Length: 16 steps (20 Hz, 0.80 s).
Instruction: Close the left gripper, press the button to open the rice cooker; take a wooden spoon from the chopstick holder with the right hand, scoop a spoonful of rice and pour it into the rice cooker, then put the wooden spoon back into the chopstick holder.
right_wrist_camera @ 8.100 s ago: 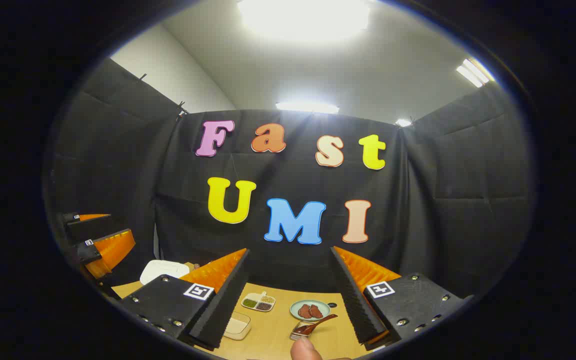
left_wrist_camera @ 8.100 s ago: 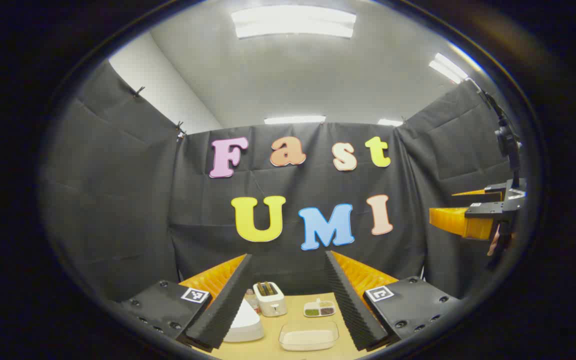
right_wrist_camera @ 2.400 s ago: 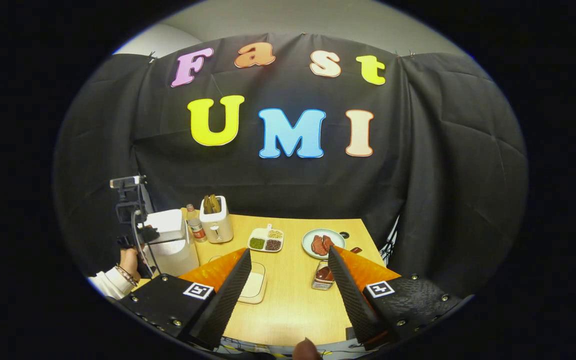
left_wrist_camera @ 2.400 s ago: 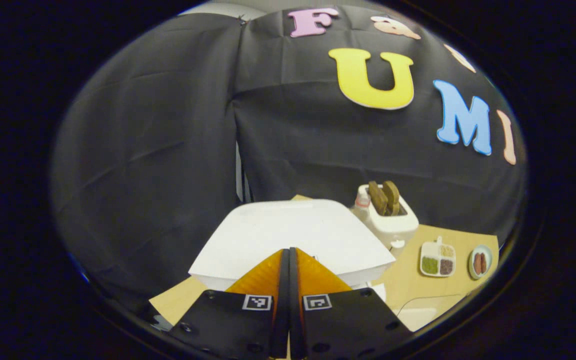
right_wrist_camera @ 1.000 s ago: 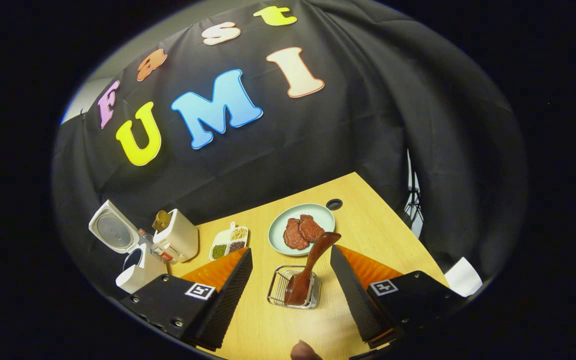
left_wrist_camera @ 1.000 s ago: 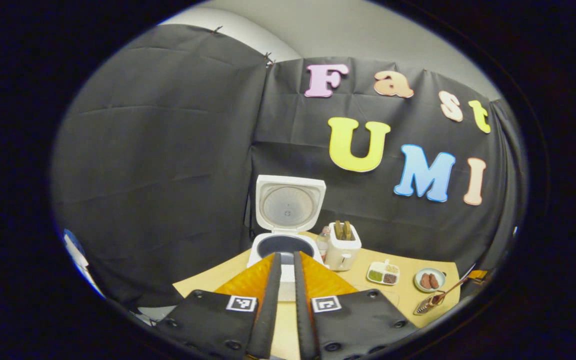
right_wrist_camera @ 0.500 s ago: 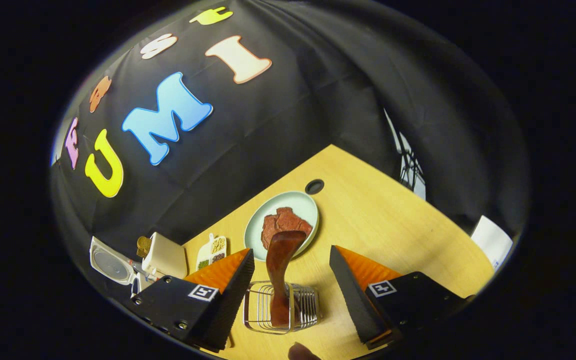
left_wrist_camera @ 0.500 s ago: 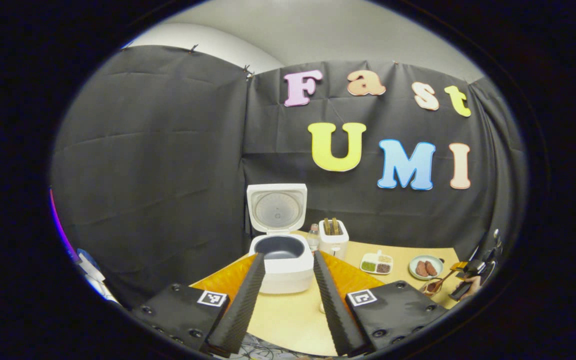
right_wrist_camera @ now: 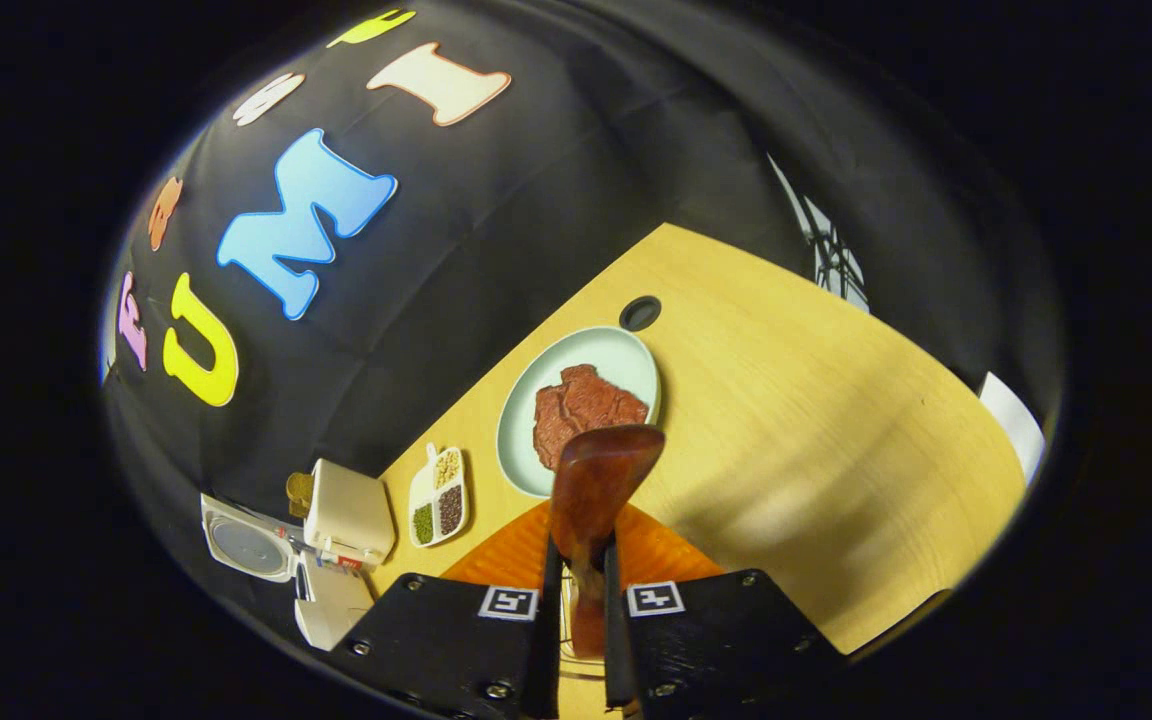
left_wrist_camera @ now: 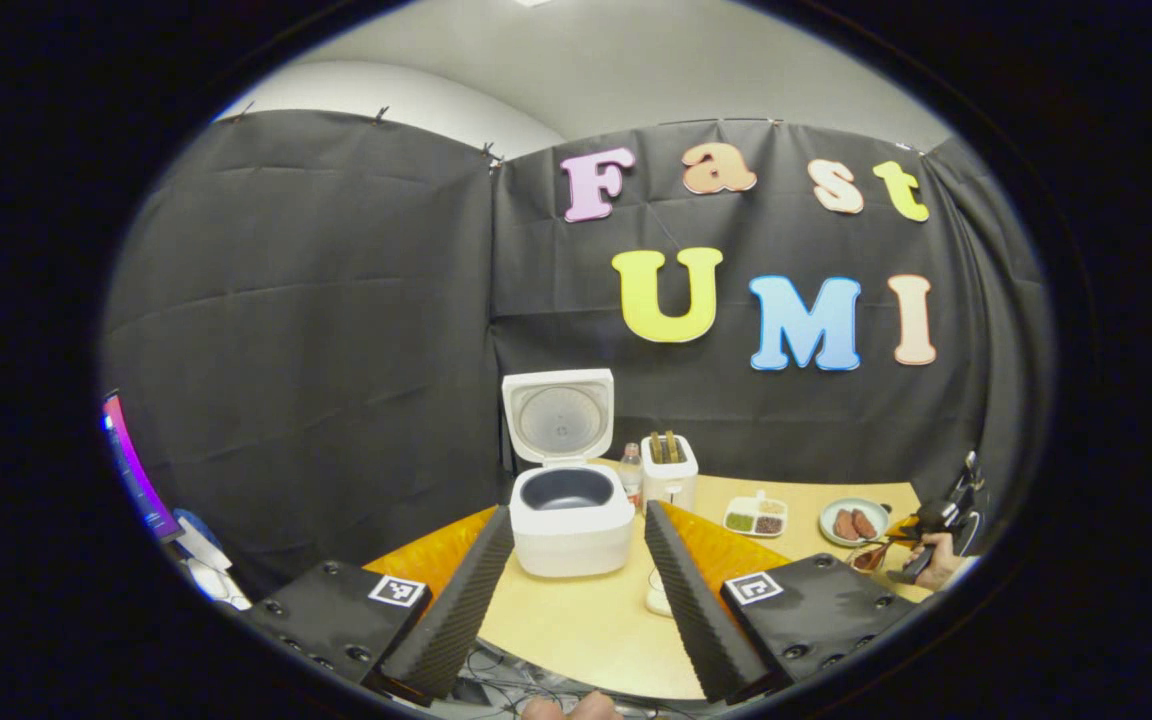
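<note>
The white rice cooker stands with its lid raised and its dark pot showing. My left gripper is open a little in front of it, holding nothing. In the right gripper view, my right gripper is shut on the handle of the wooden spoon, whose broad end points up toward the plate. The wire chopstick holder is mostly hidden behind the fingers. Far right in the left gripper view, a hand holds the right gripper over the holder.
On the wooden table sit a plate of meat, a divided dish of beans, a white toaster and a small bottle. A round hole lies behind the plate.
The left gripper has opened wider and drawn back from the opened cooker. The right gripper has dropped over the holder and shut on the spoon's handle.
</note>
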Each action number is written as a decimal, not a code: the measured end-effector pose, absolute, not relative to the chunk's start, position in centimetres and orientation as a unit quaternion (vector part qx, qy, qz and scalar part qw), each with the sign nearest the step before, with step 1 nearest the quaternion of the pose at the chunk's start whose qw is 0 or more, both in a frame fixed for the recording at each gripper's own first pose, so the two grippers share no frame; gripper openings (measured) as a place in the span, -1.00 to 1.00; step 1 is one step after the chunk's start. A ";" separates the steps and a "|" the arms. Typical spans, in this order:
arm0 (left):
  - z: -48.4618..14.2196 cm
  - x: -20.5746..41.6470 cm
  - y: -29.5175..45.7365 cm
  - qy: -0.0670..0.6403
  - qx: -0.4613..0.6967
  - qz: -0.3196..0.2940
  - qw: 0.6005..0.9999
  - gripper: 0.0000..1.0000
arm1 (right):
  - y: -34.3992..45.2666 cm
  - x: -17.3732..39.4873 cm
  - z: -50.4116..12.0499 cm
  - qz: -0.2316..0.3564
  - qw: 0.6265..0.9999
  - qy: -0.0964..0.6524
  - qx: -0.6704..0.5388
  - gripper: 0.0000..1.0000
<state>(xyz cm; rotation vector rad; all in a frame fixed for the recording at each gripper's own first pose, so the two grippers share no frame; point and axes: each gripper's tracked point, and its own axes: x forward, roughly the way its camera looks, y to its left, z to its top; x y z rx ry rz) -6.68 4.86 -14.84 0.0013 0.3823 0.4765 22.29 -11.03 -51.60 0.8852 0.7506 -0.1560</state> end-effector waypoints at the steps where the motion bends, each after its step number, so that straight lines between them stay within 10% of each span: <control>1: -14.9 -6.9 4.8 0.187 0.000 0.234 0.954 0.87 | -11.0 22.1 -50.8 -0.069 0.837 0.351 0.414 -0.64; 16: -14.1 -13.5 13.3 0.124 -0.102 0.193 0.968 0.84 | 3.7 17.7 -32.9 0.056 0.910 0.296 0.283 -0.65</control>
